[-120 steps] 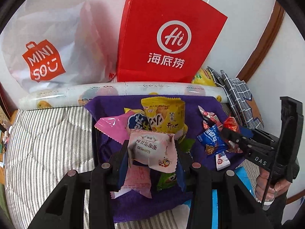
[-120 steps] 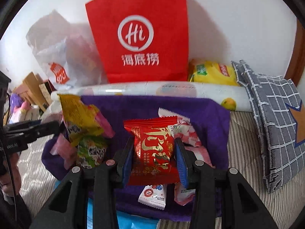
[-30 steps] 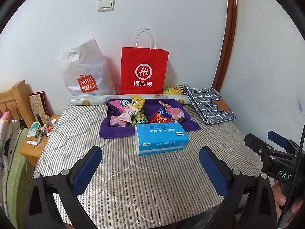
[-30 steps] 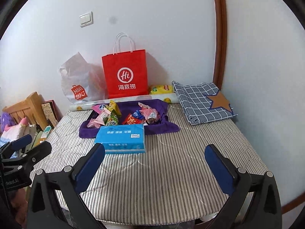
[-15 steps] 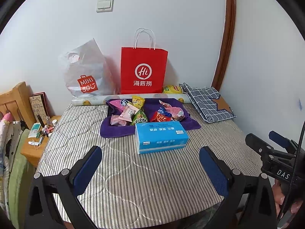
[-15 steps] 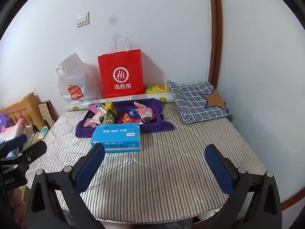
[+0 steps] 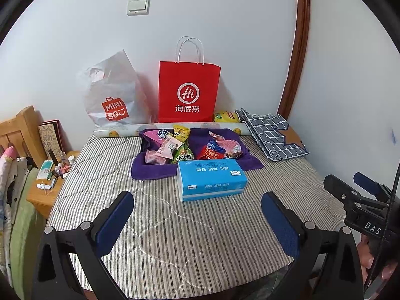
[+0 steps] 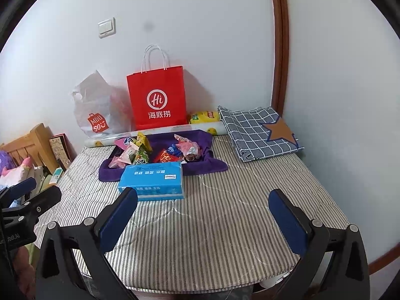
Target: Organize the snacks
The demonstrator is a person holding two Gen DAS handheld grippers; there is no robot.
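Several snack packets (image 7: 175,147) lie in two heaps on a purple cloth (image 7: 150,171) at the far side of the striped table (image 7: 175,237); the pink, yellow and green ones are left, the red and blue ones (image 7: 212,151) right. They also show in the right wrist view (image 8: 140,153). My left gripper (image 7: 197,221) is open and empty, held back near the table's front edge. My right gripper (image 8: 202,218) is open and empty too, beside it.
A blue tissue box (image 7: 211,178) stands in front of the cloth. A red paper bag (image 7: 188,92), a white plastic bag (image 7: 112,95) and a paper roll (image 7: 120,131) line the wall. A folded checked cloth (image 7: 272,133) lies at the far right. A bedside stand (image 7: 47,182) is left.
Four seconds ago each gripper was shut on a packet over the cloth. Both have let go and pulled far back. In the last second they barely moved.
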